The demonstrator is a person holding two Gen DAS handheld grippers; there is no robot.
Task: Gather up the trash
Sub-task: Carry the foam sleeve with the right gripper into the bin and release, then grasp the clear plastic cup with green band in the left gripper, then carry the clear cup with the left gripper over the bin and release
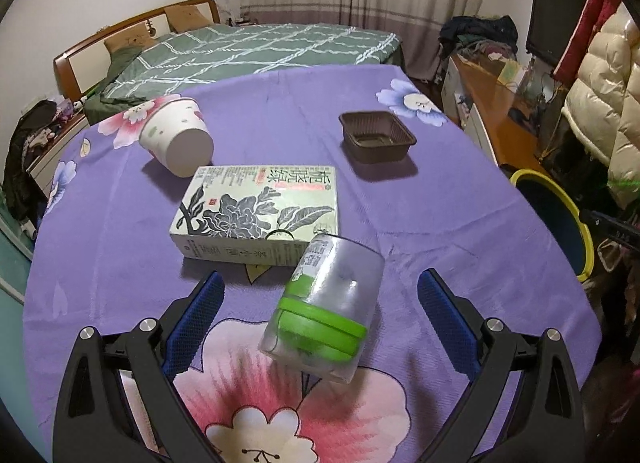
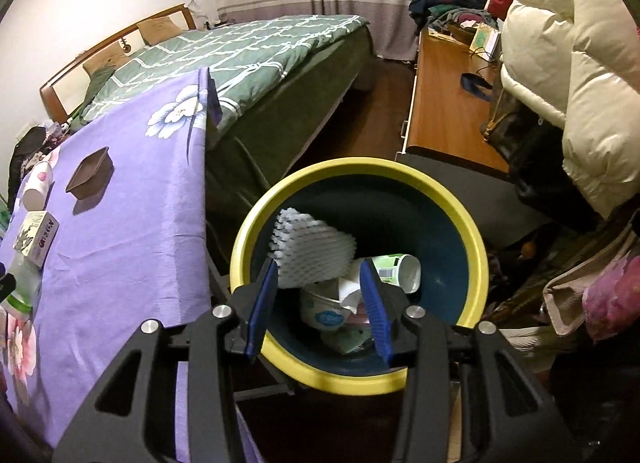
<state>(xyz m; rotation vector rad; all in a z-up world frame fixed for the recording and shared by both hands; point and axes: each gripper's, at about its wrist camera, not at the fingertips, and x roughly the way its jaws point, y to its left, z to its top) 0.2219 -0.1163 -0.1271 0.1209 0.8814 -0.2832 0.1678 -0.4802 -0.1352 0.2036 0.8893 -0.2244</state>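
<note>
Between the left gripper's (image 1: 320, 295) wide-spread fingers, a plastic jar (image 1: 326, 305) is lying untouched on the tablecloth (image 1: 440, 223). Beyond the right gripper's (image 2: 318, 303) parted, empty fingers, the trash bin (image 2: 476, 263) is sitting.

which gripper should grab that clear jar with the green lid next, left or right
Left, probably. The left gripper is open with the jar lying between its fingers on the table. The right gripper is empty over the bin.
</note>
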